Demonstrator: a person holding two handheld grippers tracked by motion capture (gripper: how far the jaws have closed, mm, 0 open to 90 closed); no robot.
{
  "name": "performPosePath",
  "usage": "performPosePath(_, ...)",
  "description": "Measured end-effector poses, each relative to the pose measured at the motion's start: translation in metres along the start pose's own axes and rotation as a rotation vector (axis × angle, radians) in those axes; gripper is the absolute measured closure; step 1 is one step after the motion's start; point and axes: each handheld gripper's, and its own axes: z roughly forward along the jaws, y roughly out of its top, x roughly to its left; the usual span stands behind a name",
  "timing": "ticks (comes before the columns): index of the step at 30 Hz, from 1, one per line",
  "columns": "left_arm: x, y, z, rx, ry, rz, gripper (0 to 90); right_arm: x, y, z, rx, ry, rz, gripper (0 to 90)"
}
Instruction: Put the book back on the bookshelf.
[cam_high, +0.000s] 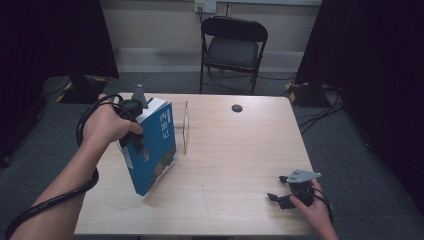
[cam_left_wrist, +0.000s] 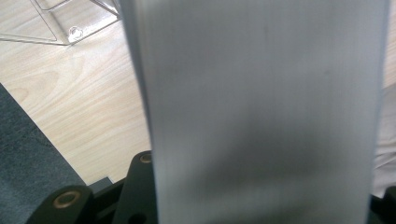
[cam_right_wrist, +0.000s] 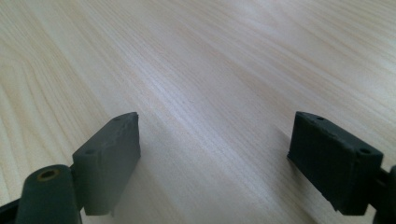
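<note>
A thick blue-covered book (cam_high: 155, 150) stands tilted on its lower corner at the left of the wooden table (cam_high: 230, 165). My left gripper (cam_high: 134, 131) is shut on the book near its top edge, and a hand holds the gripper from the left. In the left gripper view the book's white page block (cam_left_wrist: 261, 112) rises between the black jaws. A clear acrylic stand (cam_high: 185, 127) sits just right of the book, its base (cam_left_wrist: 70, 23) lying on the wood. My right gripper (cam_high: 279, 189) rests low at the table's front right, open, its jaws wide apart over bare wood (cam_right_wrist: 215, 135).
A black folding chair (cam_high: 232, 47) stands behind the table's far edge. A small dark round grommet (cam_high: 237, 108) sits in the tabletop near the back. Dark carpet (cam_left_wrist: 28, 154) lies off the table's left edge. Cables trail on the floor at the right.
</note>
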Motion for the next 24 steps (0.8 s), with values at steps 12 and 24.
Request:
performPosePath(12,-0.001,0.007,-0.007,-0.023,-0.001,-0.028,62.2,0.000,0.000,0.000,0.001,-0.001,0.000,15.5)
performPosePath(24,-0.004,0.020,-0.012,-0.029,0.007,-0.041,62.2,0.000,0.000,0.000,0.000,0.000,0.000,15.5)
